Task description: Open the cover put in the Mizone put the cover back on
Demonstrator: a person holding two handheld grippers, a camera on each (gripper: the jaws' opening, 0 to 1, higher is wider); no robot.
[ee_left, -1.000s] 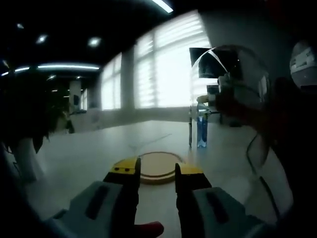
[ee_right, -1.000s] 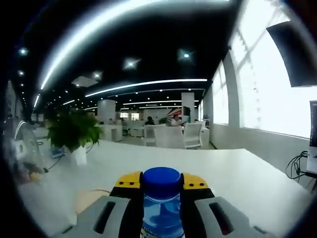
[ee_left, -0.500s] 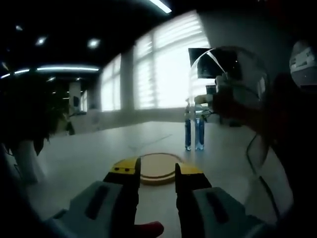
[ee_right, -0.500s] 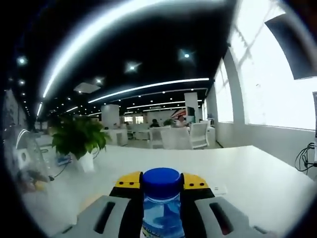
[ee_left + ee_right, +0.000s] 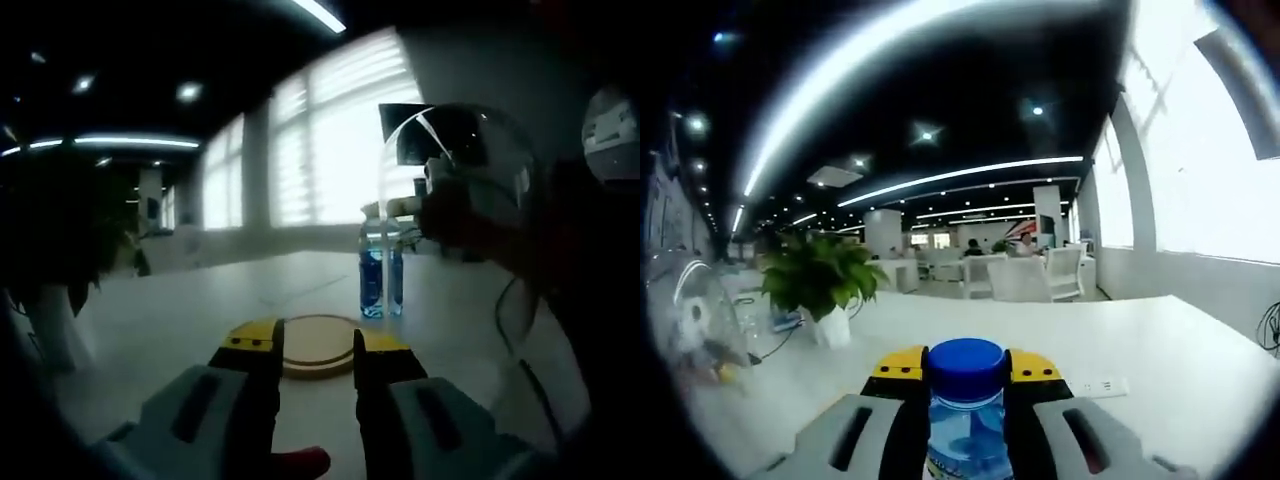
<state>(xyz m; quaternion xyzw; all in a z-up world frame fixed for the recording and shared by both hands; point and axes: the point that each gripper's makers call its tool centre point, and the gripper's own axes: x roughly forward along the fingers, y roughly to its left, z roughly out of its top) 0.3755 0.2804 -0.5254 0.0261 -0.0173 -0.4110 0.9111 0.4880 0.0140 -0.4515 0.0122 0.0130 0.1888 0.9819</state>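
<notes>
Left gripper view: left tongs at bottom centre, yellow-tipped black jaws standing apart, released, nothing between them. Just beyond the tips, round wooden board flat on white tabletop. Farther out and to the right, Mizone bottle with blue liquid, upright, its base near the far edge of the board; whether touching the tabletop, cannot tell. Clear dome cover raised at upper right, overlapping the bottle top, dark shapes behind it too dim to identify. Bright blinded windows at rear; dark plant mass at left. Right gripper view: right tongs clenched on the Mizone bottle, blue cap seated between yellow jaw tips, clear blue-tinted body below. Beyond, white tabletop carrying potted green plant in white pot at left; socket strip at right. Transparent curved object at far left edge, indistinct. Office chairs and ceiling light strips in background.
</notes>
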